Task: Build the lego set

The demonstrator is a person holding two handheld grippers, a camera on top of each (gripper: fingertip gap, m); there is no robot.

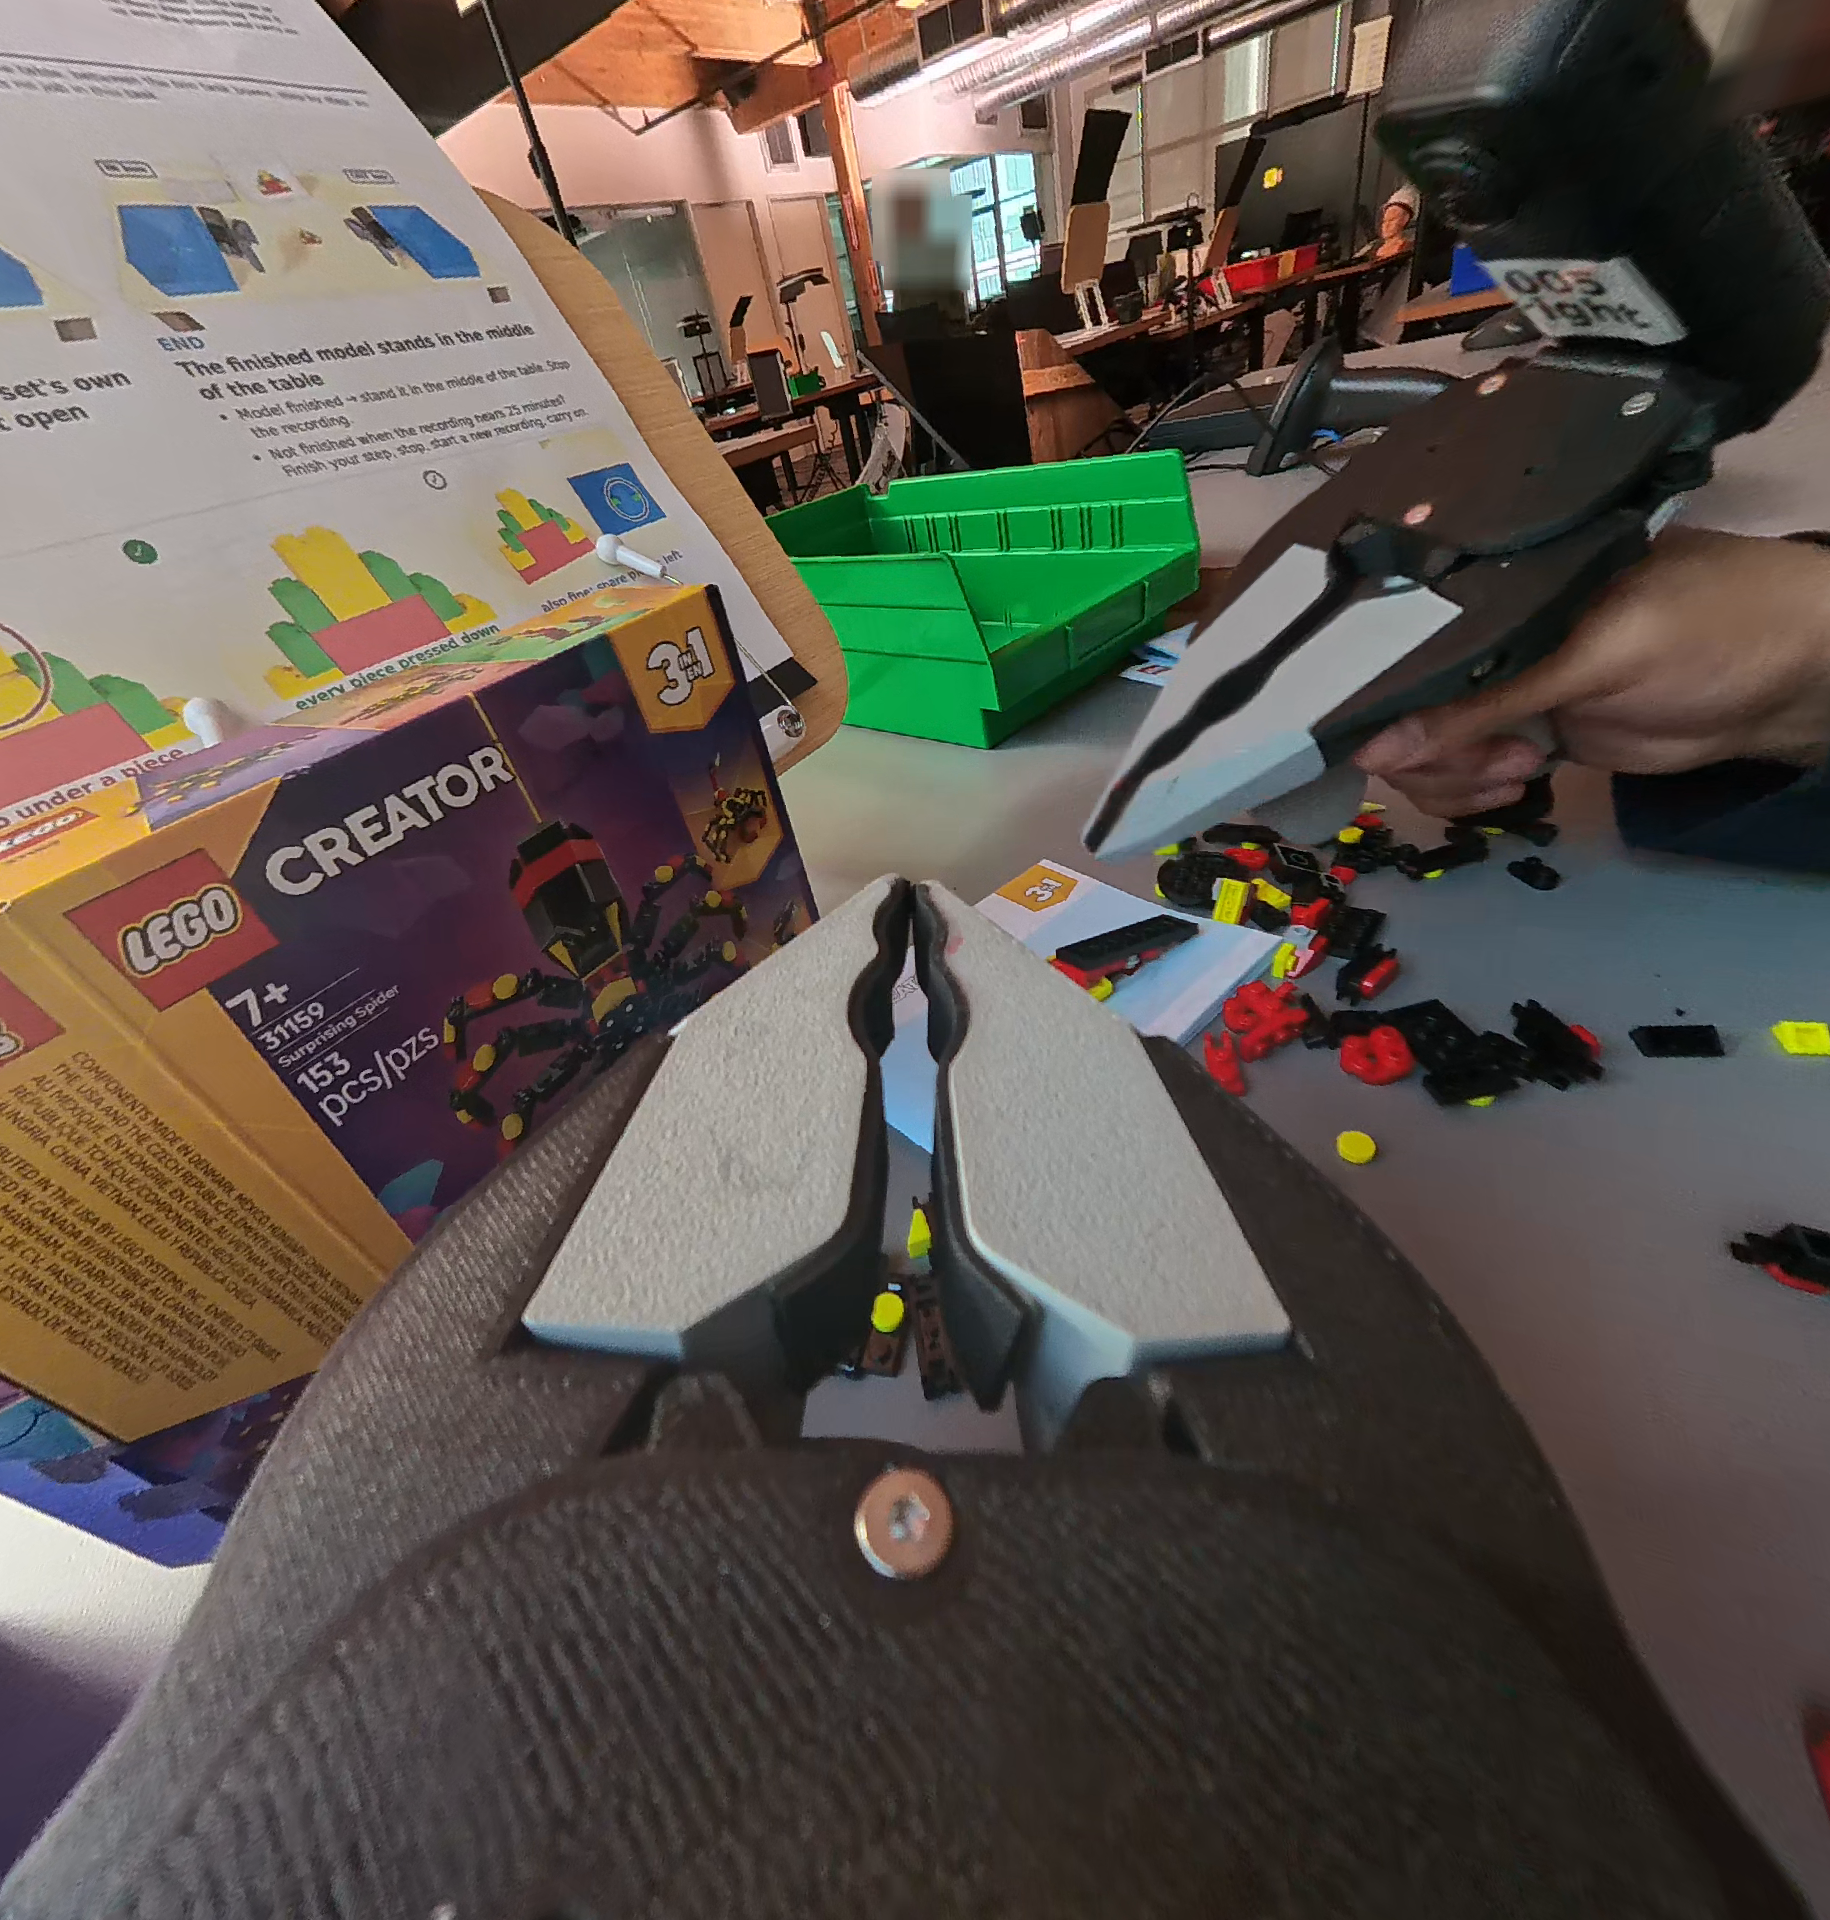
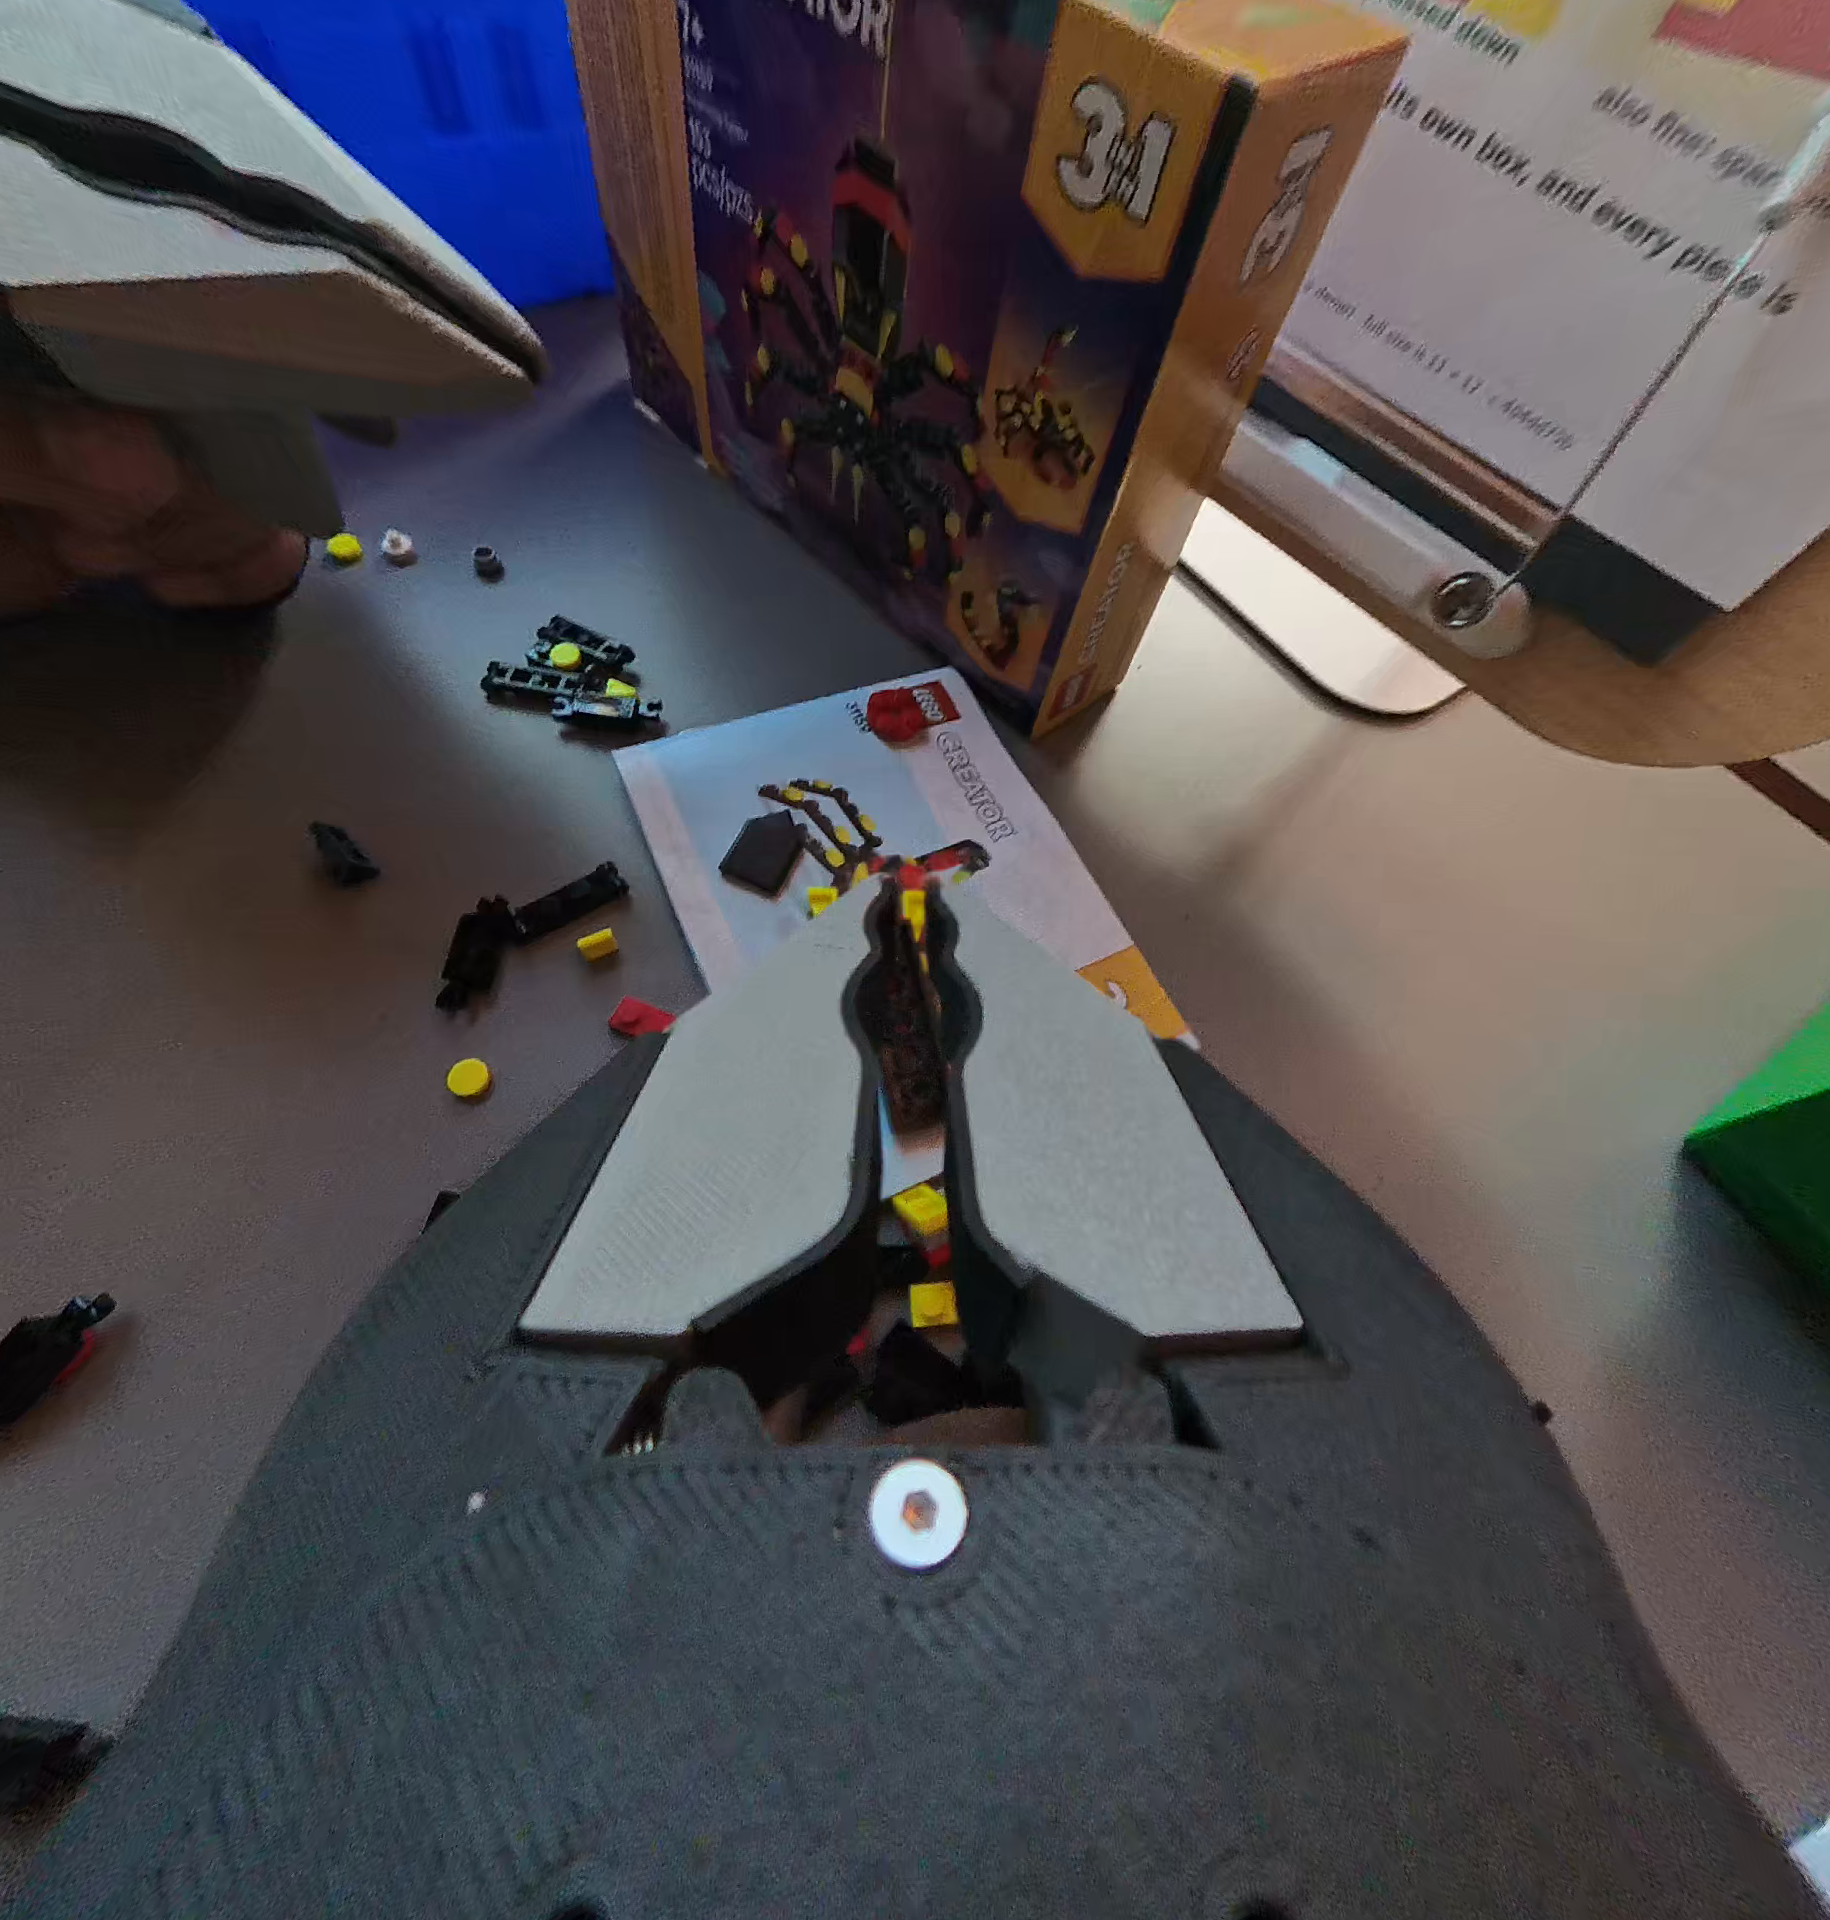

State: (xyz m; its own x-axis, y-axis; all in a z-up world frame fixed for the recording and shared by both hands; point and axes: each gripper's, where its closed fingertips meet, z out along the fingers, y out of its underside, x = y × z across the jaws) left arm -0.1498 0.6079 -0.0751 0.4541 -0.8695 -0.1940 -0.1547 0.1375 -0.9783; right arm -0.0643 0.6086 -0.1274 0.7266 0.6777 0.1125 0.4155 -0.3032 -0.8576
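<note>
Printed set box (image 1: 391,997) stands left; both tongs, left (image 1: 911,891) and right (image 2: 909,896), closed empty; loose bricks (image 1: 1337,997) lie under the right tongs.

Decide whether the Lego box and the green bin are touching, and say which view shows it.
Apart. The left wrist view shows the box standing nearer the camera than the green bin, with a strip of grey table between them.

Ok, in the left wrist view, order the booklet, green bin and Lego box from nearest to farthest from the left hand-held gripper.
1. Lego box, just left of the left hand-held gripper.
2. Booklet, just right; too close to call against the box.
3. Green bin, far behind.
</note>
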